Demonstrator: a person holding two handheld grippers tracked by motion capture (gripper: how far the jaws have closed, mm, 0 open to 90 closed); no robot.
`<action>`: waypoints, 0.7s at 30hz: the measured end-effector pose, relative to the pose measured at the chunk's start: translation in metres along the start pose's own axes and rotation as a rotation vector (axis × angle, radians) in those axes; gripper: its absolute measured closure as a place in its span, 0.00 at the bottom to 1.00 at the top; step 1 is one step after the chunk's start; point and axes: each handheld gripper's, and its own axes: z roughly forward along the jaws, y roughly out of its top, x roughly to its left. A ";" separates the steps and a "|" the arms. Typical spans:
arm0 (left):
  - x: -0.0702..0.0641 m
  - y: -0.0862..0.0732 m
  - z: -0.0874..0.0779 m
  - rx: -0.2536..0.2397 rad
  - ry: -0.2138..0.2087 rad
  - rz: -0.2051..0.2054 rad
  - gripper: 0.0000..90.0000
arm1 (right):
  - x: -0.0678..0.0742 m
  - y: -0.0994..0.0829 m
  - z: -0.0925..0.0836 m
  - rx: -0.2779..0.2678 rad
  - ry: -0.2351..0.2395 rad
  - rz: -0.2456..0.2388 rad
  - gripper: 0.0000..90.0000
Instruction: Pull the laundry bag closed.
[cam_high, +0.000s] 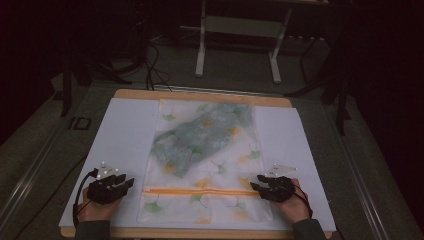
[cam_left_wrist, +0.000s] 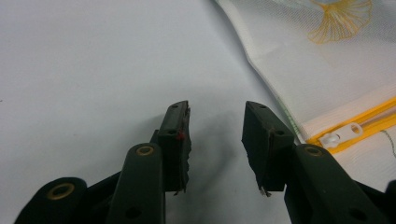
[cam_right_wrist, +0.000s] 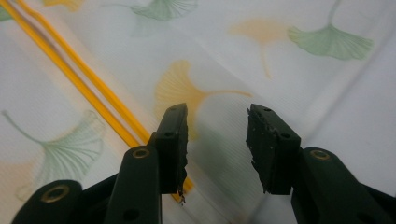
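A translucent mesh zipper bag printed with ginkgo leaves lies flat mid-tabletop, long axis running away from the person, its orange zipper crosswise near the near end. A crumpled greenish cloth shows inside. The left gripper and right gripper flank the zipper, both with jaws apart and empty.

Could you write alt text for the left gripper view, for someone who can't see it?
The left gripper is open, its two black fingers apart over a bare white table surface. To the right lies the edge of a white mesh bag printed with a yellow ginkgo leaf, its orange zipper ending in a white pull tab near one finger.
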 end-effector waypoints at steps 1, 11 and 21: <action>0.000 0.000 0.000 0.000 -0.002 0.002 0.70 | 0.002 0.003 0.002 -0.001 0.004 -0.009 0.64; -0.002 0.003 0.000 0.016 -0.024 0.020 0.71 | 0.010 0.017 0.008 0.008 0.041 -0.036 0.63; -0.005 0.008 -0.007 0.016 -0.075 0.038 0.72 | 0.016 0.025 0.011 0.038 0.054 -0.075 0.61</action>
